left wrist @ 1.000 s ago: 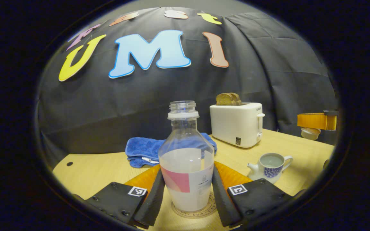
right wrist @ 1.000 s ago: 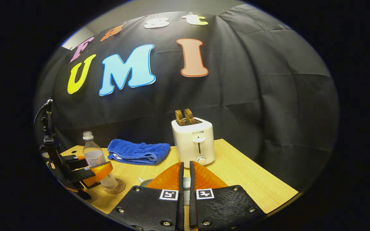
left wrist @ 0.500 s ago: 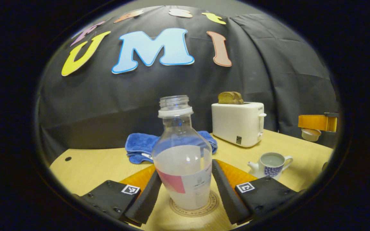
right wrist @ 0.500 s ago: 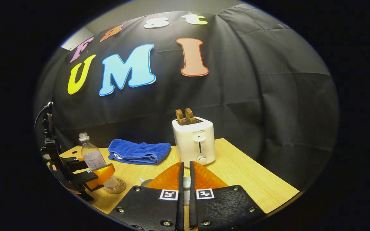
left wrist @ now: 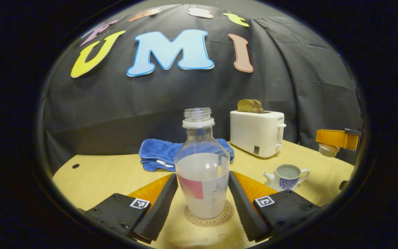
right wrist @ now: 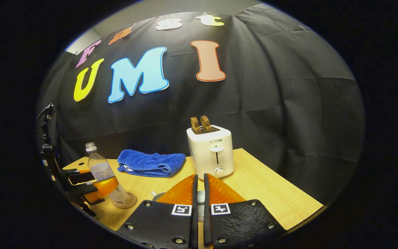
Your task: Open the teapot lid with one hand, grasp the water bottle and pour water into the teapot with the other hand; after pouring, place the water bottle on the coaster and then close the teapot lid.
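Two hand-held grippers work over a light wooden tabletop (left wrist: 109,176). The left hand-held gripper (left wrist: 202,207) is released: its fingers (left wrist: 157,207) stand apart on either side of the water bottle (left wrist: 203,180), with a gap showing on each side. The bottle stands upright, uncapped and partly filled, on the round coaster (left wrist: 209,216) near the tabletop's front edge in the left gripper view. The right gripper view shows the same bottle (right wrist: 105,176) on the coaster (right wrist: 124,201) toward the left edge of the tabletop (right wrist: 264,193), with the left hand-held gripper (right wrist: 92,185) around it.

The right hand-held gripper (right wrist: 199,193) is clenched, its fingers nearly together on a small pale knob, the teapot lid (right wrist: 200,197). In the left gripper view that hand-held gripper (left wrist: 337,139) is held above the tabletop's right edge with the lid (left wrist: 328,149) hanging beneath it, well above the teapot (left wrist: 287,176), which sits open and uncovered on the tabletop toward the right.

A folded blue towel (left wrist: 161,157) lies behind the bottle, and a white toaster (left wrist: 257,133) with bread slices (left wrist: 250,105) standing in it sits toward the back edge.
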Demonstrator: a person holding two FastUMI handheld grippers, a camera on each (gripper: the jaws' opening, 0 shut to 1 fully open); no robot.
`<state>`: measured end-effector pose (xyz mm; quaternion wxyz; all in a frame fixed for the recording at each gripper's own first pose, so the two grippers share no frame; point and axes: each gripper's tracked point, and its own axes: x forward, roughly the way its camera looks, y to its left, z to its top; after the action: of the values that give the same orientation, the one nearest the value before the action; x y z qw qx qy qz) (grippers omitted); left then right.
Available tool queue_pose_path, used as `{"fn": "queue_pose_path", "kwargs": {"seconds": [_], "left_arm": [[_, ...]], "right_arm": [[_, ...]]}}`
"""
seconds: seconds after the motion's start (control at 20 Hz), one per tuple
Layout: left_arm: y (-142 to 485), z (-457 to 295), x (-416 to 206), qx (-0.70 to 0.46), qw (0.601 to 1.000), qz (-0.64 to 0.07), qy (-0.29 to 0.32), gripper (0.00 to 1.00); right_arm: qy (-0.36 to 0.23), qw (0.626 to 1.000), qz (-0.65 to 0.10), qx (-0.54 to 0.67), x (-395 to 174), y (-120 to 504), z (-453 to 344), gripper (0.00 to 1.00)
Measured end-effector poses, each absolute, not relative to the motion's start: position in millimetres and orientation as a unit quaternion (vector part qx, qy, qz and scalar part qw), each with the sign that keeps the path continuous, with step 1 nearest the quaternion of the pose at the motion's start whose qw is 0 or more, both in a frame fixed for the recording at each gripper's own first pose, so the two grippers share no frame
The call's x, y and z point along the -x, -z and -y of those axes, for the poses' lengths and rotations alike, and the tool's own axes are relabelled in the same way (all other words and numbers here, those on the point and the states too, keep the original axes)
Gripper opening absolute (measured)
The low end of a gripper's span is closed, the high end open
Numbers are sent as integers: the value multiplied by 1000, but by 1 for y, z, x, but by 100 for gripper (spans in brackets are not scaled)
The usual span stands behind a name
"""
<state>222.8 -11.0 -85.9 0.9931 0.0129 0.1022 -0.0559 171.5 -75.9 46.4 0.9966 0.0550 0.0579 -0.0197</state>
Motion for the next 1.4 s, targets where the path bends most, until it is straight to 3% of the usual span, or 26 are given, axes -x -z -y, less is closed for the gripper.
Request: {"fn": "queue_pose_path", "kwargs": {"seconds": [0.35, 0.7, 1.4], "left_arm": [[77, 7, -166, 32, 997, -66, 27, 100], [77, 11, -152, 50, 997, -41, 31, 100], [73, 17, -146, 43, 997, -35, 45, 100]], "right_arm": [[-18, 997, -54, -55, -176, -48, 52, 6], [-65, 994, -45, -78, -204, -51, 15, 6], [-59, 991, -102, -70, -234, -3, -1, 6]]}}
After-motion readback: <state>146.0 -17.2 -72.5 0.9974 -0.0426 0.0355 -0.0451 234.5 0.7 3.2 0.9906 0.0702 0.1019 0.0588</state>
